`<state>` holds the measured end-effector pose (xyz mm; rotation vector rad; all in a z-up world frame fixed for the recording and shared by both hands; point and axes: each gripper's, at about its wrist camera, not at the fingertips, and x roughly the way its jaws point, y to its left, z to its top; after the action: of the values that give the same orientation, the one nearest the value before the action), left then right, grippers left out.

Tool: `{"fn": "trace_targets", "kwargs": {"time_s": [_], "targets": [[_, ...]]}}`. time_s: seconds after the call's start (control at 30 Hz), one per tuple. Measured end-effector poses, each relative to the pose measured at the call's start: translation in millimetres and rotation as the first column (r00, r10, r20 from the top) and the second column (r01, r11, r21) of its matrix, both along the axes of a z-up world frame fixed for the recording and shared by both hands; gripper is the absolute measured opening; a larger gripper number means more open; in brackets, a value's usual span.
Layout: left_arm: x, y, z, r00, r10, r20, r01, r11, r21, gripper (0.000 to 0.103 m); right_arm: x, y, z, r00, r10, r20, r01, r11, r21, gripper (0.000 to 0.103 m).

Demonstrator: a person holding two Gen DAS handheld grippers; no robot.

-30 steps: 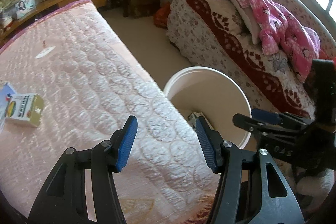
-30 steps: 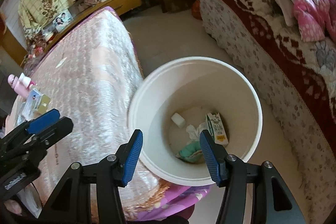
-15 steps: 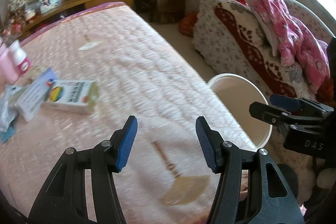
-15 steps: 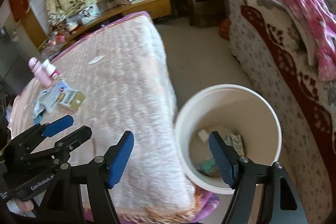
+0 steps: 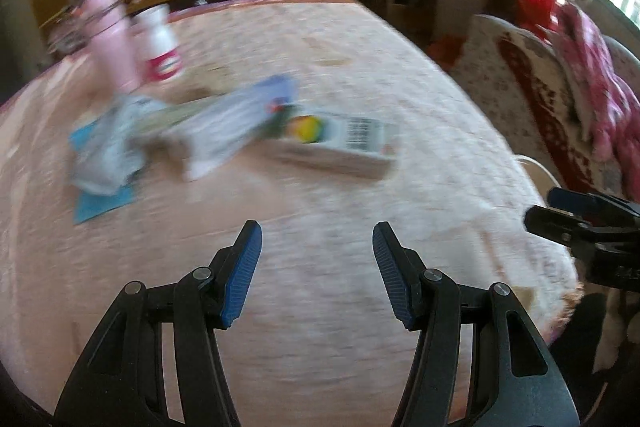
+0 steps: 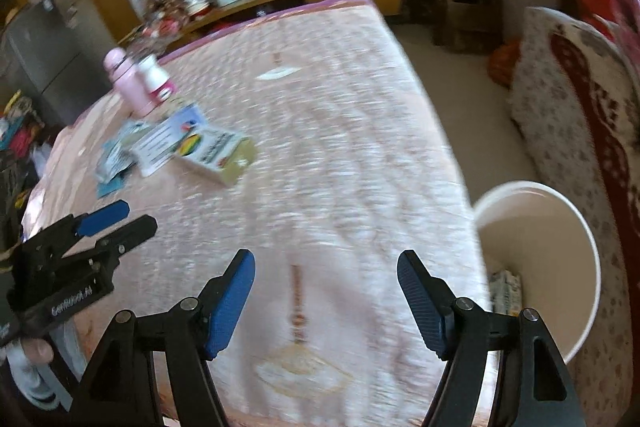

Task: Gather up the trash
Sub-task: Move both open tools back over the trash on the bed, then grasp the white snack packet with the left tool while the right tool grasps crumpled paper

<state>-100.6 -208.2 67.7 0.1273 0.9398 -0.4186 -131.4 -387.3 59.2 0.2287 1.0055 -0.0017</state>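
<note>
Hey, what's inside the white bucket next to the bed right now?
In the white bucket, only the edge of a printed carton shows low against its wall. The bed and the right gripper's finger cover the rest of its bottom.

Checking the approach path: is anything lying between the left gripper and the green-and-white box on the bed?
No. In the left wrist view only bare pink quilt separates the open left gripper from the box.
</note>
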Motion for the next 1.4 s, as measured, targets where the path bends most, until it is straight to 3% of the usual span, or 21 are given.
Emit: {"fn": "trace_targets", "kwargs": {"time_s": [0.3, 0.47, 1.03, 1.23, 1.4], "targets": [[56, 109, 1, 0.981, 0.196, -0.019, -0.196, 0.979, -0.05, 0.056, 52, 69, -6, 0.99, 0.143, -0.02, -0.143, 0.99, -0.004, 0.071], [84, 138, -2, 0.971, 0.239, -0.033, -0.24, 0.969, -0.064, 0.057, 82, 99, -2, 0.98, 0.2, 0.002, -0.2, 0.98, 0.007, 0.071], [120, 154, -3, 0.962, 0.272, -0.014, -0.272, 0.961, -0.056, 0.057, 155, 165, -4, 0.958, 0.283, 0.037, -0.283, 0.959, -0.003, 0.071], [135, 157, -6, 0.967, 0.25, -0.041, -0.253, 0.963, -0.092, 0.057, 181, 168, 6, 0.959, 0.272, 0.084, -0.273, 0.962, -0.004, 0.073], [149, 152, -14, 0.969, 0.238, -0.066, -0.244, 0.965, -0.093, 0.057, 211, 167, -1, 0.965, 0.251, 0.075, -0.253, 0.967, 0.017, 0.074]]}}
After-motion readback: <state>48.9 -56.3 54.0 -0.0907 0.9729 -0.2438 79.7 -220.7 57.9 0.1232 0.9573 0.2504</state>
